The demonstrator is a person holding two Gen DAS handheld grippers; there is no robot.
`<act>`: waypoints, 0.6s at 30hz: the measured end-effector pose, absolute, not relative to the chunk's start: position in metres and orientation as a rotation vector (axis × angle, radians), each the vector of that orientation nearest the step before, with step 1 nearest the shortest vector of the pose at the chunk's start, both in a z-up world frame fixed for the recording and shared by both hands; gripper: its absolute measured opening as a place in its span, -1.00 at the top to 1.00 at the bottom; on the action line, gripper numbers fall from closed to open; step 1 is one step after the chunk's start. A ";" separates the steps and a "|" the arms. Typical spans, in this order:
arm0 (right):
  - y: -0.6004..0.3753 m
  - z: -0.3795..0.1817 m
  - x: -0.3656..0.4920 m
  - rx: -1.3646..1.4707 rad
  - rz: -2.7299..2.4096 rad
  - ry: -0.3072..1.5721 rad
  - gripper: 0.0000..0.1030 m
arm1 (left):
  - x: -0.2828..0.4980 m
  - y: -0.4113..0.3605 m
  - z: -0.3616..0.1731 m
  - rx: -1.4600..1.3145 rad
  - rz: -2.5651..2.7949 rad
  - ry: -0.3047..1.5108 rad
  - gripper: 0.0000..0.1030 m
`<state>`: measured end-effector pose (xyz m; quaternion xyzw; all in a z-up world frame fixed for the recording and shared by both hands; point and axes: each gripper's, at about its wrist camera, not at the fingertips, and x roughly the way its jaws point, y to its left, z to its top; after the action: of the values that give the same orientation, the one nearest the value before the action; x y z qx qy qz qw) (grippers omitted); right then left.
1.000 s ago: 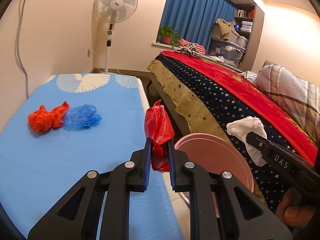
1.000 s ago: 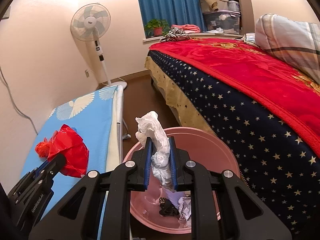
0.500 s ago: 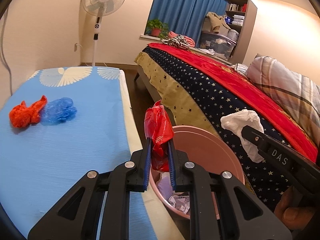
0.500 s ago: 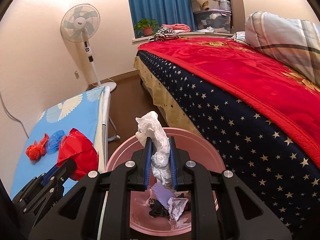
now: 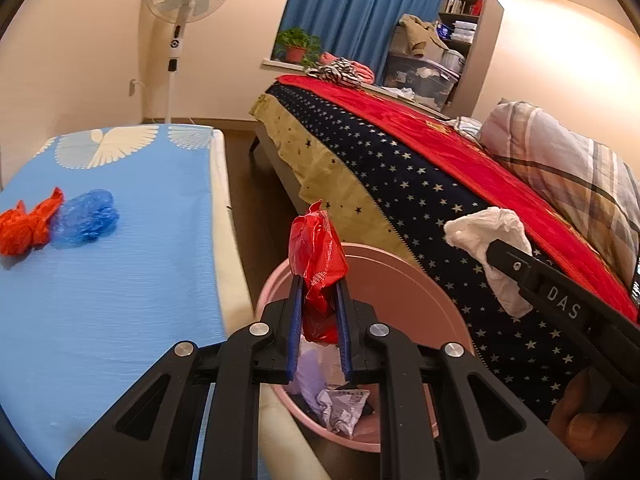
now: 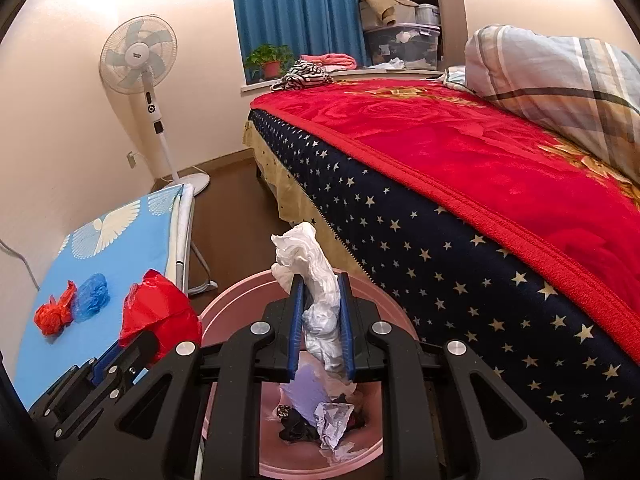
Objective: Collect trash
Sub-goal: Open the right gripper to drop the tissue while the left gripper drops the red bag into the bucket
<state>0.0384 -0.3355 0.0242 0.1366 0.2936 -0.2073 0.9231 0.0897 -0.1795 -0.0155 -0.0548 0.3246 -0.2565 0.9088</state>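
My left gripper (image 5: 319, 306) has its fingers (image 5: 294, 320) clenched on a crumpled red plastic bag (image 5: 317, 256), pads pressing it from both sides, the bag bulging up above the tips. My right gripper (image 6: 319, 312) is doing the same with a white crumpled bag (image 6: 316, 292), squeezed between the blue pads and sticking up past them. Both loads hang over the pink bin (image 6: 224, 312), which sits on the floor between the surface and the bed. Down inside it I see a lilac scrap (image 6: 304, 396), a crumpled paper wad (image 6: 332, 420) and something dark that I can't quite make out from here.

From the left wrist view, the right gripper comes in from the right edge with the white bag at its tip, over the bin's far rim, and a thumb (image 5: 588, 428) shows at the bottom corner.

Out to the left, the surface (image 5: 120, 280) wears a blue cover with white wing prints. Two pieces lie on it, touching: an orange crumpled bag (image 5: 28, 224) and a blue crumpled bag (image 5: 86, 218) just beside it, well apart from the bin.

Further out, the bed (image 6: 460, 168) carries a red blanket over a starry navy spread, with a plaid pillow (image 6: 560, 72) at its head. A standing fan (image 5: 184, 0) is by the wall, blue curtain (image 5: 352, 12) and potted plant (image 5: 298, 44) behind.
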 end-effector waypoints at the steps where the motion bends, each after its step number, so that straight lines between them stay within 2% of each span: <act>1: -0.336 0.024 0.038 0.278 -0.429 0.602 0.62 | 0.090 -0.182 -0.016 -0.114 -0.545 0.676 0.69; 3: -0.336 0.026 0.036 0.270 -0.457 0.593 0.53 | 0.091 -0.185 -0.017 -0.113 -0.575 0.690 0.66; 4: -0.337 0.027 0.035 0.269 -0.469 0.591 0.32 | 0.091 -0.185 -0.018 -0.111 -0.582 0.700 0.47; 5: -0.337 0.028 0.034 0.275 -0.474 0.585 0.18 | 0.090 -0.184 -0.019 -0.112 -0.578 0.703 0.19; 15: -0.329 0.030 0.028 0.271 -0.439 0.589 0.07 | 0.080 -0.157 -0.009 -0.130 -0.540 0.675 0.16; 18: -0.321 0.032 0.028 0.264 -0.410 0.589 -0.02 | 0.078 -0.150 -0.007 -0.130 -0.532 0.670 0.16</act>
<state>0.0280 -0.3212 0.0320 0.1289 0.2875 -0.2003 0.9277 0.0777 -0.1496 -0.0067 -0.0630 0.3246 -0.2579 0.9078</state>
